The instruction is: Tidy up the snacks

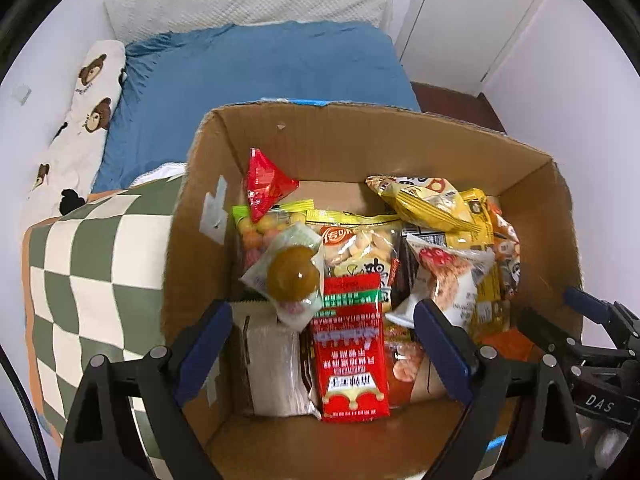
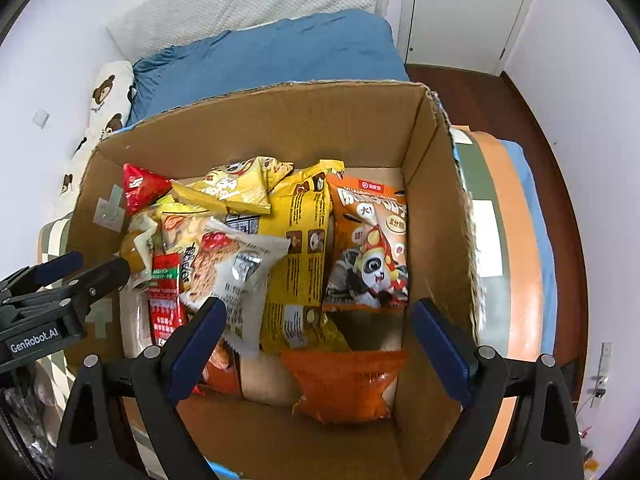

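I have both tools hanging over the open brown corrugated cardboard box [image 1: 360, 136], which sits on a green-and-cream checked quilt [image 1: 92, 264] on the bed. My left gripper [image 1: 324, 344] stands wide apart with nothing pinched, poised above a glossy red foil sachet with white lettering [image 1: 350, 360] and a clear-wrapped round brown pastry [image 1: 294, 276]. My right gripper [image 2: 320, 344] is equally spread and empty, over a crinkled orange mesh-look bag [image 2: 344, 384] at the near wall.

By my reading, little is sorted yet: the packets lie jumbled and overlapping inside the box, none visibly laid out outside it (though I can't see all the bed). Everything is still to be picked.

Materials are mostly slick, crinkly film: a stiff red pyramid-shaped foil pack [image 1: 266, 184], a puffy yellow pillow bag [image 1: 428, 204], a matte white pouch printed with a biscuit picture [image 2: 236, 264], an orange bag with a cartoon panda [image 2: 370, 240]. I expect them to be light, slippery and easily crushed.
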The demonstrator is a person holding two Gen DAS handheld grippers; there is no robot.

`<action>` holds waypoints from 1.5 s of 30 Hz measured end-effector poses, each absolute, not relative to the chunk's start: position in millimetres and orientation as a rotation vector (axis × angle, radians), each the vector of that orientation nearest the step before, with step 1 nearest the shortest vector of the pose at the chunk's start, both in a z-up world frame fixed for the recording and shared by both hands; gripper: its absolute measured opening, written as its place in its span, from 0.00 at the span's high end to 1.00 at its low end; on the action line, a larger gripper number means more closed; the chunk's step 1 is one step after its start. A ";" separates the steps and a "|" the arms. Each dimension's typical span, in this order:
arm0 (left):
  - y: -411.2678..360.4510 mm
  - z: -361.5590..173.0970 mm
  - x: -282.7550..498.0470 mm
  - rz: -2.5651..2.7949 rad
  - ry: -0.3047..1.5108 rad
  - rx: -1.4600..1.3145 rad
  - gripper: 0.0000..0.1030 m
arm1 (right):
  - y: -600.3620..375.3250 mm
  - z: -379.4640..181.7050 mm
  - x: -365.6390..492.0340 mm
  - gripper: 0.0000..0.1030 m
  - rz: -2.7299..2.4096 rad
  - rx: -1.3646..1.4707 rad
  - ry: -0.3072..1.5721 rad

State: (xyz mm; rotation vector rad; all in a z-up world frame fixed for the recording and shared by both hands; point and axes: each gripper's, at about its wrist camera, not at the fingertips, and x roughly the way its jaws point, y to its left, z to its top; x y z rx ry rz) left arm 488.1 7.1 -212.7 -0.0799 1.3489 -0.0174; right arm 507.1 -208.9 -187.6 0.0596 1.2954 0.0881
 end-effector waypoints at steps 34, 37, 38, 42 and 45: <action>-12.3 -11.5 245.2 0.016 0.922 0.019 0.10 | -201.4 21.1 232.0 0.06 0.108 0.040 0.821; -12.1 3.9 230.3 0.029 0.892 0.026 0.10 | -202.0 36.3 210.9 0.06 0.107 0.039 0.792; -11.9 8.2 226.3 0.031 0.885 0.023 0.10 | -202.3 40.9 204.4 0.06 0.110 0.040 0.786; -13.1 23.9 209.8 0.034 0.856 0.025 0.10 | -204.9 58.1 180.9 0.06 0.107 0.042 0.760; -15.4 31.6 199.8 0.023 0.849 0.024 0.10 | -205.8 68.1 167.5 0.05 0.108 0.043 0.745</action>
